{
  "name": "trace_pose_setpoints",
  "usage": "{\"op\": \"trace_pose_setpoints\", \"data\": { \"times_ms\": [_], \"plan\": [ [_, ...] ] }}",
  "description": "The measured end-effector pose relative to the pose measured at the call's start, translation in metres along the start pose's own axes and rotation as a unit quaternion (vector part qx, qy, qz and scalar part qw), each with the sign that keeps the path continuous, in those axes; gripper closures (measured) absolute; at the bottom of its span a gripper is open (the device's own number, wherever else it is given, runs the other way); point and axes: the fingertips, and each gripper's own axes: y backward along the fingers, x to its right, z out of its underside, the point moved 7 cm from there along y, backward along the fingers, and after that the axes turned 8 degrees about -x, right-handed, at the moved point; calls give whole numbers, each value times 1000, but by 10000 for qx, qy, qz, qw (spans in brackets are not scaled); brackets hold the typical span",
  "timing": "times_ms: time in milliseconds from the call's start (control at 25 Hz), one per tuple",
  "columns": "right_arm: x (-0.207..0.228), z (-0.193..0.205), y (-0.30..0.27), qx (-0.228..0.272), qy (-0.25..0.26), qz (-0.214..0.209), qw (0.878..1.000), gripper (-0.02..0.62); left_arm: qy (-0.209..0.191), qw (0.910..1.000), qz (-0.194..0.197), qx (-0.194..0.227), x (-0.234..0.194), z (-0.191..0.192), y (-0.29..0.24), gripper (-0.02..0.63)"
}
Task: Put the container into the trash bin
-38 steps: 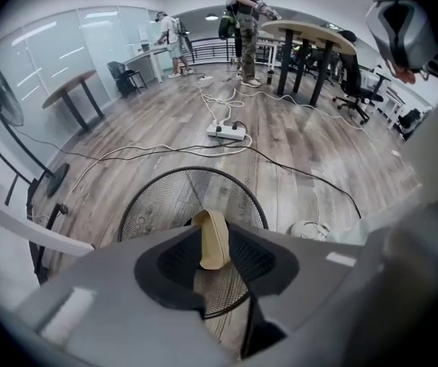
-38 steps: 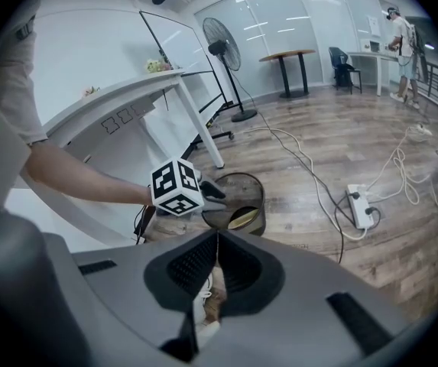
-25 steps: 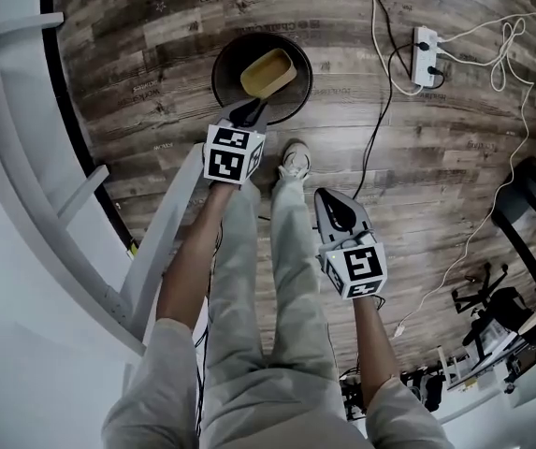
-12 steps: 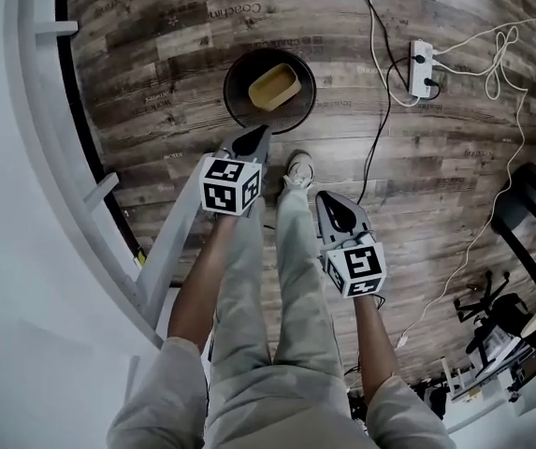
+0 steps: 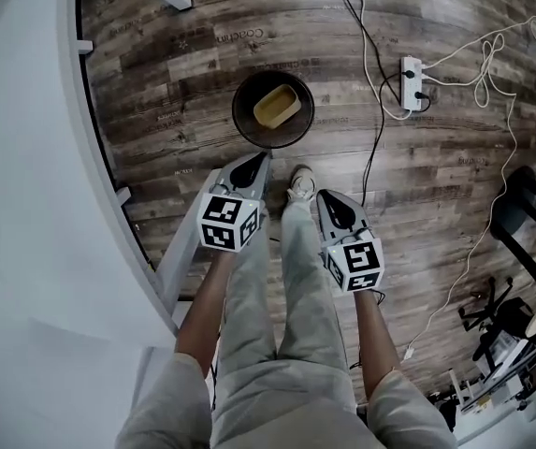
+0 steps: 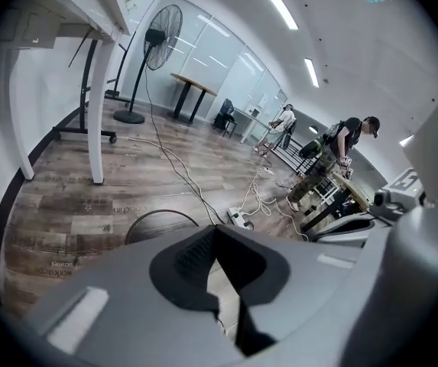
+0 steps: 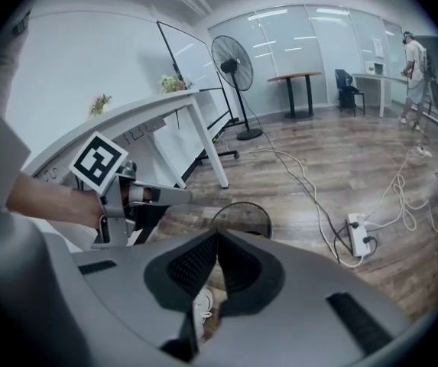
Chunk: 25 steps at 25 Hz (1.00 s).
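Note:
A yellow container [image 5: 275, 107] lies inside the round black trash bin [image 5: 246, 122] on the wooden floor, seen from the head view. My left gripper [image 5: 252, 162] hangs above the bin's near rim, shut with nothing between its jaws. My right gripper [image 5: 336, 204] is beside it on the right, over the person's leg, and it too is shut and empty. In the left gripper view the bin's rim [image 6: 151, 217] shows just beyond the closed jaws [image 6: 217, 235]. The right gripper view shows the bin [image 7: 241, 219] past its own closed jaws [image 7: 217, 239], and the left gripper [image 7: 138, 197] at the left.
A white table [image 5: 34, 185] fills the left side, with a leg [image 5: 188, 237] running down beside my left arm. A power strip [image 5: 410, 84] and white cables [image 5: 492, 73] lie on the floor at the right. The person's shoe [image 5: 297, 181] stands just near the bin.
My left gripper has let go of the container and shut, then risen away from the bin. The container now lies loose in the bin. The right gripper rose a little.

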Motion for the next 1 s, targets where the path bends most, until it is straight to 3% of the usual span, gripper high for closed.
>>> {"op": "trace_pose_setpoints", "data": {
  "times_ms": [640, 1000],
  "plan": [
    [-27, -46, 43, 507, 208, 283, 9981, 581, -108, 9989, -147, 421, 43, -21, 97, 595],
    [-37, -92, 93, 896, 409, 362, 9945, 581, -258, 9965, -265, 750, 67, -61, 145, 595]
  ]
}}
